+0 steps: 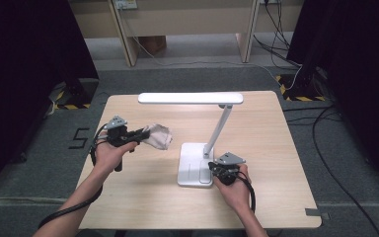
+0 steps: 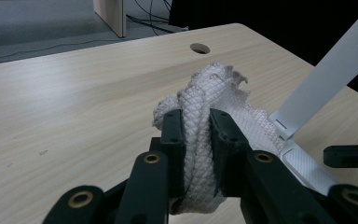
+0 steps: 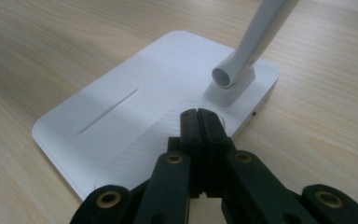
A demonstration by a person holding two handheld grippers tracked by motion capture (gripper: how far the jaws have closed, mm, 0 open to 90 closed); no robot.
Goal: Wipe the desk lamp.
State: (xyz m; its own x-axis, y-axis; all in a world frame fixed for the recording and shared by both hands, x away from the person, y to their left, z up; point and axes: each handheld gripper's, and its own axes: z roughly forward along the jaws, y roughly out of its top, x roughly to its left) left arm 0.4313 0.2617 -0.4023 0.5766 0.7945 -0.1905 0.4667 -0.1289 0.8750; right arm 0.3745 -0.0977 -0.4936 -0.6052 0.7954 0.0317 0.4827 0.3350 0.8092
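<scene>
While the left gripper (image 1: 139, 133) hangs over the left half of the pale wooden table (image 1: 128, 197), its black jaws are pinched on a bunched white waffle-weave cloth (image 1: 159, 136), and the left gripper view shows the fabric squeezed into a thick fold between the pads, the rest spilling out ahead. Held that way, the cloth looks ready for wiping, and it points rightward at the lamp, so the lamp is probably what gets cleaned.

Moving right, there is the white desk lamp with its flat rectangular base (image 1: 193, 165), sitting near the middle of the table; its slanted stem (image 1: 219, 128) climbs to a long horizontal light bar (image 1: 190, 98) reaching back over the table's far side. That stem and bar stand between the cloth and much of the lamp, so a wipe would have to work around them.

Further right, the right gripper (image 1: 217, 170) sits at the base's near right corner, jaws shut tight with nothing between them. In the right gripper view the closed tips rest on, or just above, the textured strip beside the stem's socket; contact cannot be confirmed. It looks like bracing or pressing the base.

Beyond the table: grey floor, trailing black cables (image 1: 335, 163), wooden furniture legs (image 1: 123, 34).
</scene>
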